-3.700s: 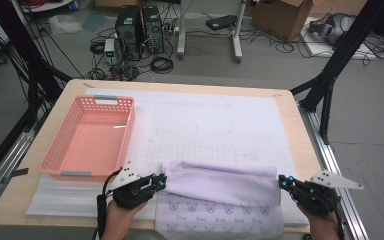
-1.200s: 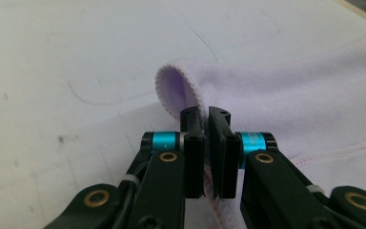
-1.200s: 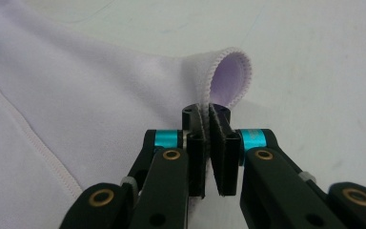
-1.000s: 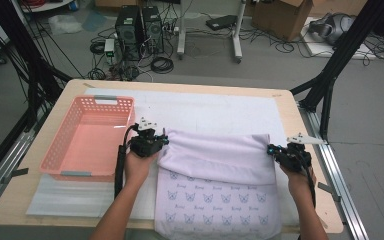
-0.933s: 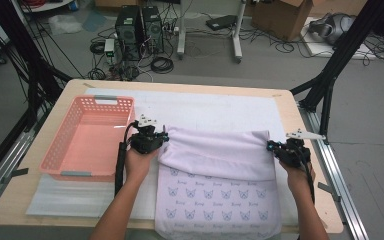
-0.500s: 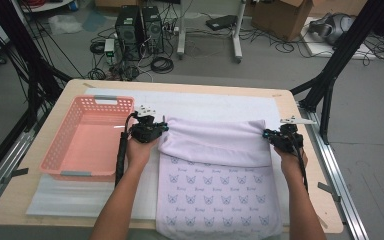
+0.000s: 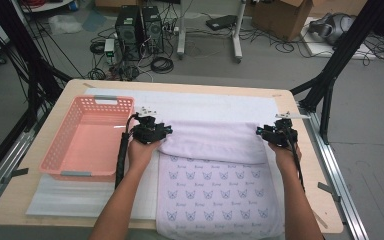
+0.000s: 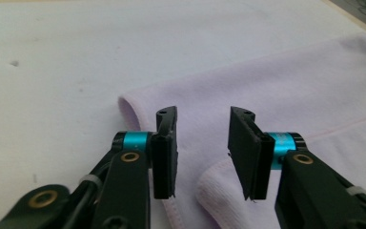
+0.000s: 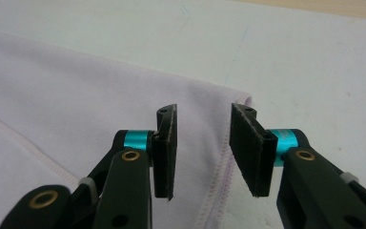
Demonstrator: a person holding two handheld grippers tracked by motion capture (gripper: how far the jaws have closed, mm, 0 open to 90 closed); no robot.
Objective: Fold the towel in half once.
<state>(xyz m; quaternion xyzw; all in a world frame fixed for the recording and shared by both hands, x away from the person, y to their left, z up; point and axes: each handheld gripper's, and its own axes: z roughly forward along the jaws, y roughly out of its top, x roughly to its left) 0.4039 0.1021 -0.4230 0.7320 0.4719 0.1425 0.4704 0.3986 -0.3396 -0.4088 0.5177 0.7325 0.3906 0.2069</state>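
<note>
I count one lilac towel [image 7: 215,172], one pink basket [image 7: 87,135], one white mat [image 7: 220,105] on one desk [image 7: 180,86], and my two grippers: left [image 7: 166,131], right [image 7: 260,131].

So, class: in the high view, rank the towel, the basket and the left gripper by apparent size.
1. Towel, largest.
2. Basket, smaller, though it lies farther back than the towel's near end.
3. Left gripper, smallest.

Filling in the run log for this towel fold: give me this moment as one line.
left gripper: just opened, nothing clamped | right gripper: just opened, nothing clamped | lilac towel: top edge folded over, lying on white mat | pink basket: left of towel
</note>
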